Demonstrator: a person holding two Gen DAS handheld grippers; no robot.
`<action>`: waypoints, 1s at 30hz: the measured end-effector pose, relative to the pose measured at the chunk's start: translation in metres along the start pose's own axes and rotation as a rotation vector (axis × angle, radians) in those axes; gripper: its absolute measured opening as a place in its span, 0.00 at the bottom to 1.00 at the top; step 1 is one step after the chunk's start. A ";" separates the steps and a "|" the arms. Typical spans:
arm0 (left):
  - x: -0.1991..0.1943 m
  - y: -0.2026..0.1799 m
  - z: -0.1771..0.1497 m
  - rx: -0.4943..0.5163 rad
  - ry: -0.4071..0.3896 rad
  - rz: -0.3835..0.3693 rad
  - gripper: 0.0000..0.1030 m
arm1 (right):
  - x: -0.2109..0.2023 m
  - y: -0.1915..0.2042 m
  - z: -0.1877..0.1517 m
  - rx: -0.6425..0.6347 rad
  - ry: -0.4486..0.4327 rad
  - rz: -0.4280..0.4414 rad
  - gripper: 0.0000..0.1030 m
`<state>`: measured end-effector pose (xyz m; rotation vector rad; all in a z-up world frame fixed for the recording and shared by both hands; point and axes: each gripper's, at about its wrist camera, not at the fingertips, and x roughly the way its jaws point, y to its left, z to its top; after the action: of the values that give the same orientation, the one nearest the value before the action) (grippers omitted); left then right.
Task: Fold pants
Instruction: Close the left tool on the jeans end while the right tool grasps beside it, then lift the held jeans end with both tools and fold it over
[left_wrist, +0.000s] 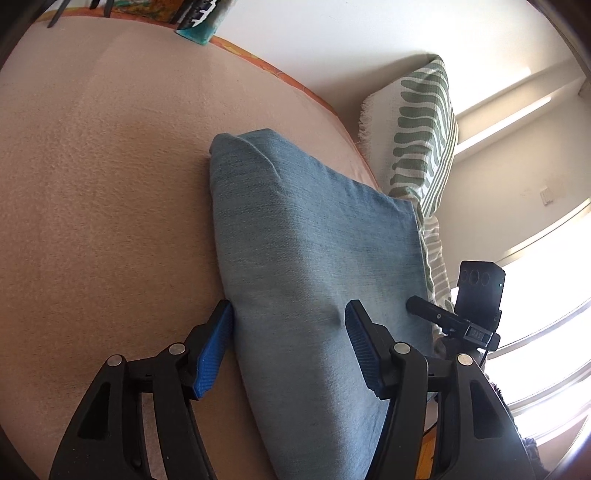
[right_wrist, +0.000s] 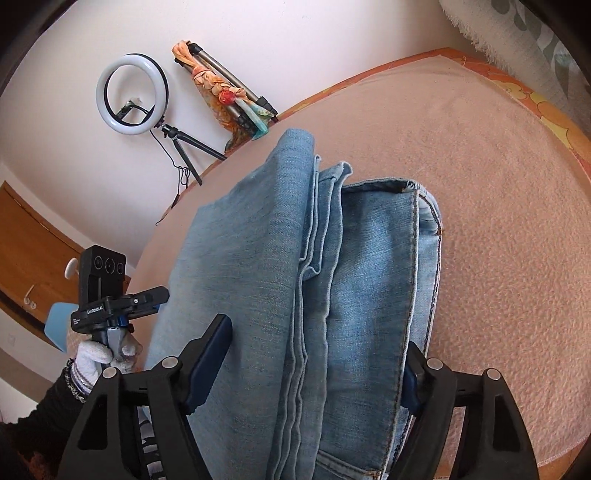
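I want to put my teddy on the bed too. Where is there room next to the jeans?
Lots of bare pink blanket lies on one side of the folded jeans, up to the orange edge. More lies across from it in the right wrist view. It is crowded near the striped throw and where both grippers straddle the jeans.

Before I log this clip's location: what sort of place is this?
Probably a bedroom at home. The jeans lie on a bed with a pink blanket, a patterned pillow leans against the wall, and a ring light stands nearby.
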<state>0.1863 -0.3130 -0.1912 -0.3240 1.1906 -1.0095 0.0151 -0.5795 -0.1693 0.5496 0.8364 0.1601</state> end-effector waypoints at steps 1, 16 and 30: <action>0.001 -0.001 0.000 -0.003 -0.005 -0.001 0.59 | 0.003 0.006 0.000 -0.024 0.006 -0.029 0.79; -0.014 -0.052 -0.006 0.158 -0.081 0.053 0.17 | -0.017 0.074 -0.001 -0.206 -0.053 -0.307 0.24; -0.045 -0.091 0.014 0.246 -0.149 0.018 0.15 | -0.058 0.136 0.018 -0.352 -0.186 -0.356 0.22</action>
<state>0.1545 -0.3313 -0.0959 -0.1897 0.9223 -1.0847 0.0003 -0.4912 -0.0502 0.0786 0.6919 -0.0700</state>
